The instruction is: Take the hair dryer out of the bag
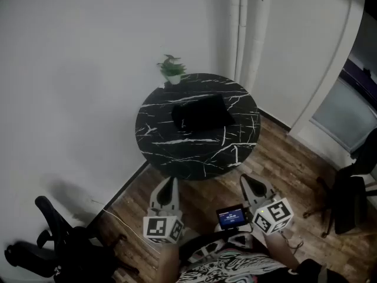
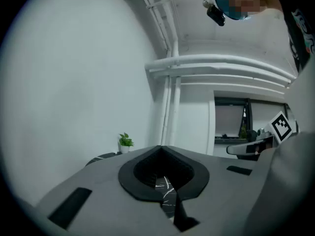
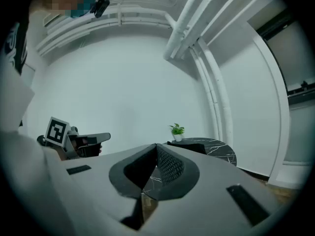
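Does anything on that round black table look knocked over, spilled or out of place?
Nothing stands out. The black fabric bag lies slumped near the middle of the round black marble-pattern table, and the small green potted plant stands upright at its far edge. No spill or damage shows.

Round black marble table [image 1: 177,143] on wood floor [image 1: 277,164]; black bag [image 1: 202,114] centre, potted plant [image 1: 172,71] at rim.
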### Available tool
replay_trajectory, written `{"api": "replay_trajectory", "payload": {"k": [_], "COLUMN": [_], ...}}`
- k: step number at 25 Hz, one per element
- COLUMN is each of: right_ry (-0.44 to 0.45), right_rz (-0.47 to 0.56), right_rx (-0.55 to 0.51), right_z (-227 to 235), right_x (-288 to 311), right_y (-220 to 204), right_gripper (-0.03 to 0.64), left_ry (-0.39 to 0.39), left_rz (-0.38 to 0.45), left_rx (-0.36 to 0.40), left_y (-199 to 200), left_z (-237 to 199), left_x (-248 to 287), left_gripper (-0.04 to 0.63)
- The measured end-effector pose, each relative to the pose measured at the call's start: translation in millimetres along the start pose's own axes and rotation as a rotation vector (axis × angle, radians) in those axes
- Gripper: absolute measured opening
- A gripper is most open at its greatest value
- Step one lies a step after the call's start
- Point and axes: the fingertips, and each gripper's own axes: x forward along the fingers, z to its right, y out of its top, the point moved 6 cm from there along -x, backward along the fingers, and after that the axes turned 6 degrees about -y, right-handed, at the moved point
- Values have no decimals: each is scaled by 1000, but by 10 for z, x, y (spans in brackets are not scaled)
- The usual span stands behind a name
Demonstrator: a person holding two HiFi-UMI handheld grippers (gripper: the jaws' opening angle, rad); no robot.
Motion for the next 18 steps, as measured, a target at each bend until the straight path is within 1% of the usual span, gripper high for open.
{"api": "replay_trajectory", "payload": {"k": [7,11,15,18], "right_ry": [1,3,20,-3], "right_rz": [18,18,17,10], "right_rx": [-15,-35,-55,-57], "right_z": [24,56,91,159], "right_x": [72,99,134,141], "right_y": [45,49,79,84], "right_gripper": [18,18,18,18], "left_ry": [-2,0,22,32], "left_rz": [-1,-11,-25,-17], "left_rx": [1,24,37,37], "left_y": [-44,-71,-97,-101], "left_z": [-51,-57,-116,-130], "left_x": [50,79,77,80], "left_gripper": [10,10,9,9]}}
